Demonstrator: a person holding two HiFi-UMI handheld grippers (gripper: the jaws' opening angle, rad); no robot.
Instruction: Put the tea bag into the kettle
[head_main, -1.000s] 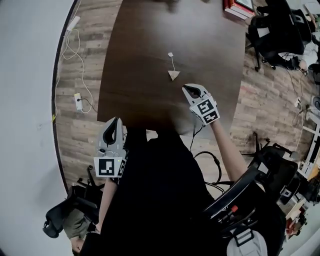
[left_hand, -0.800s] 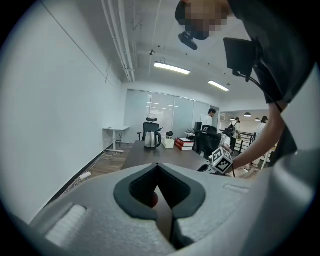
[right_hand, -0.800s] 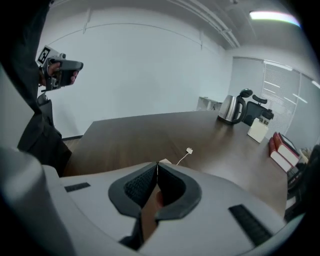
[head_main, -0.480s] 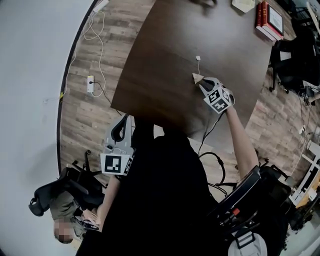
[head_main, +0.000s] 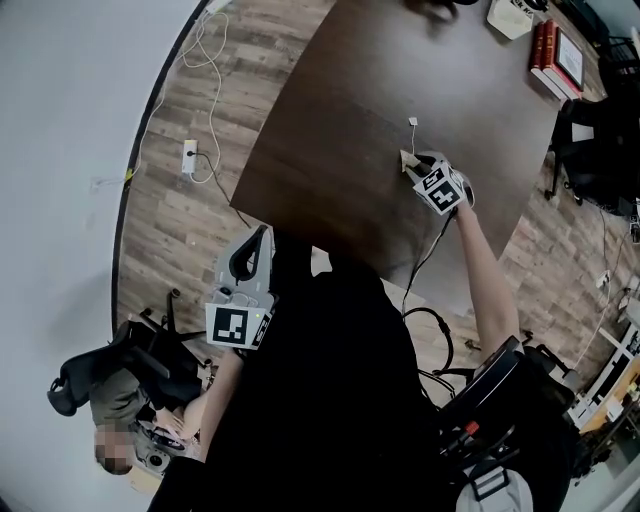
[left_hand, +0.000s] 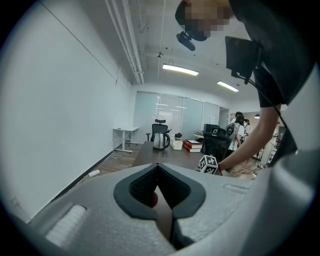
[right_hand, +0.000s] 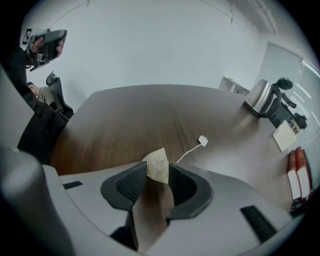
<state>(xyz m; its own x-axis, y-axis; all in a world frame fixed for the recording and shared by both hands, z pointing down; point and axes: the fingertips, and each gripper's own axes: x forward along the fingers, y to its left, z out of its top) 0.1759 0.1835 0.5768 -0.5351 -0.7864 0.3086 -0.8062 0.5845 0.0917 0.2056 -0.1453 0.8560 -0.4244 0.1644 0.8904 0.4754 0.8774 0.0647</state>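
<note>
A pale triangular tea bag (right_hand: 159, 167) lies on the dark wooden table (head_main: 340, 150); its string runs to a small white tag (right_hand: 203, 140). My right gripper (right_hand: 157, 172) points steeply down over it. Its jaws have just been opening and now stand open, with the tea bag between the fingertips. In the head view the tea bag (head_main: 407, 160) peeks out at the right gripper (head_main: 418, 168). The steel kettle (right_hand: 263, 97) stands at the table's far end, also in the left gripper view (left_hand: 160, 141). My left gripper (left_hand: 158, 167) hangs off the table's near edge, shut and empty.
Red books (right_hand: 298, 175) and a white box (right_hand: 285, 136) lie near the kettle. Office chairs (head_main: 590, 150) stand right of the table. A power strip and cable (head_main: 190, 155) lie on the floor at left. People stand beyond the table (left_hand: 239, 131).
My right gripper has reached forward and down across the table to the tea bag, which now sits between its jaws. The left gripper has hardly shifted.
</note>
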